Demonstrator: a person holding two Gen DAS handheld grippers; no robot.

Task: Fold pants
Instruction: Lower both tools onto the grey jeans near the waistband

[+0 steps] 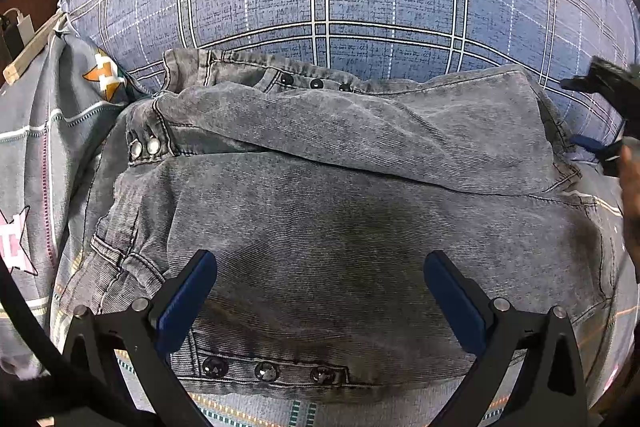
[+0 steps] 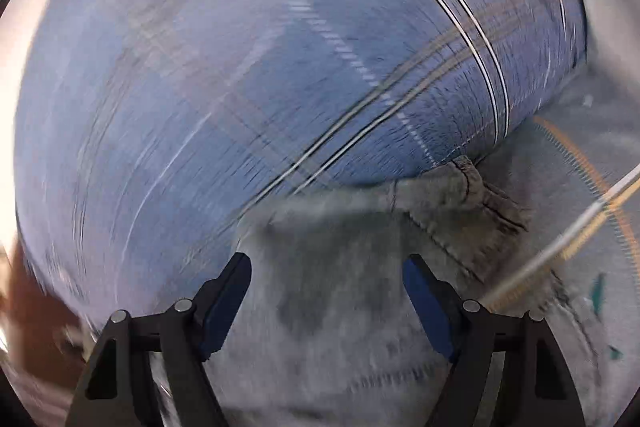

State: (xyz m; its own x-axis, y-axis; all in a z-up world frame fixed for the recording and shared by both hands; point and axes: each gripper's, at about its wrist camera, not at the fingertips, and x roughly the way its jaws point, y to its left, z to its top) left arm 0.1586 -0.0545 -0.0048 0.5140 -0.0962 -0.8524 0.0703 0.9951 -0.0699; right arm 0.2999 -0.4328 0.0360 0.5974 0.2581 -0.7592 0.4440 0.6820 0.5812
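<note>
Even, soft light is filling both views. The left wrist view is staying sharp, its edges bowing and darkening into black corners. The right wrist view is smearing with motion blur, washing out pale from nine to eleven o'clock.

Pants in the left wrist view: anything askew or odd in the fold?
Yes. The pants are folded unevenly: the top layer lies slanted, and the waistband with its snaps pokes out behind it. No damage visible. Both grippers are open, holding nothing.

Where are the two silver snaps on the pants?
In the left wrist view, the snaps sit at the pants' left edge, beside the star-print cloth.
</note>
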